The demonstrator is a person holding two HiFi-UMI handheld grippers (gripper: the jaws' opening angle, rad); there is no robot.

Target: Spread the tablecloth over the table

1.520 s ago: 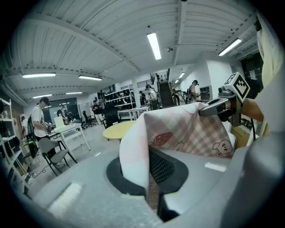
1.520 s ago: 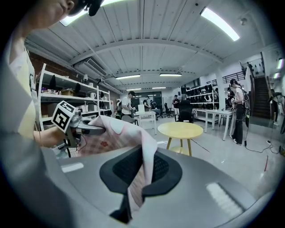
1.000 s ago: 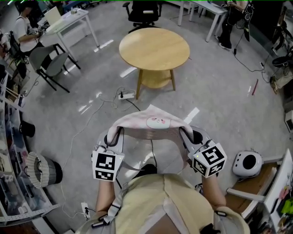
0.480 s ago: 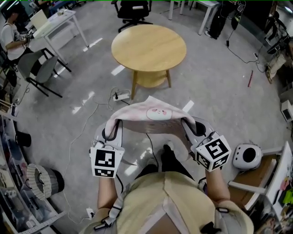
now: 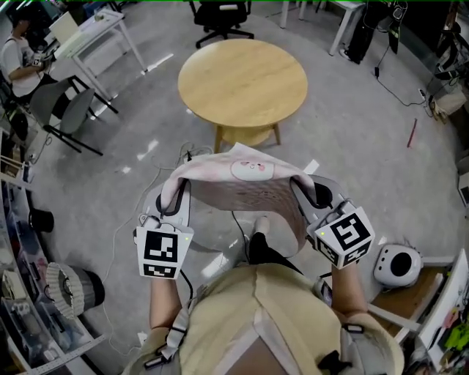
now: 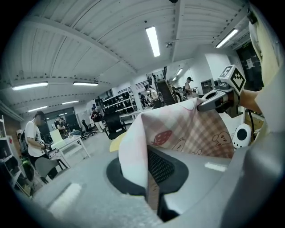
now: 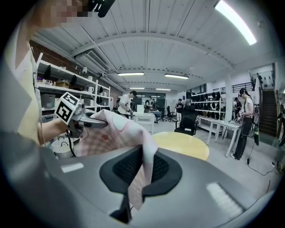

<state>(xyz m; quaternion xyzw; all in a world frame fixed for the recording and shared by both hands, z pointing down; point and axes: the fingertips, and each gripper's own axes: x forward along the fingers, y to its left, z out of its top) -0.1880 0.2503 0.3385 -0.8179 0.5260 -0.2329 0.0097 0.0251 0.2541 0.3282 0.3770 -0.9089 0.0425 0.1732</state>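
Observation:
A pink checked tablecloth [image 5: 242, 179] with cartoon prints hangs stretched between both grippers, in front of the person's chest. My left gripper [image 5: 173, 192] is shut on its left corner; the cloth [image 6: 178, 133] rises from between the jaws. My right gripper [image 5: 302, 188] is shut on the right corner, where the cloth [image 7: 138, 147] drapes over the jaws. The round wooden table [image 5: 243, 79] stands bare on the floor a short way beyond the cloth, also seen as a yellow top [image 7: 182, 144] past the right gripper.
A power strip and cables [image 5: 192, 155] lie on the floor near the table's legs. A black office chair [image 5: 220, 13] stands behind the table. A white desk [image 5: 95, 36] with a seated person and a grey chair [image 5: 62, 110] are at the left. A white round device [image 5: 396, 265] sits at the right.
Both grippers have carried the stretched cloth forward towards the round table, which now lies nearer. The jaws have stayed shut on the cloth's corners.

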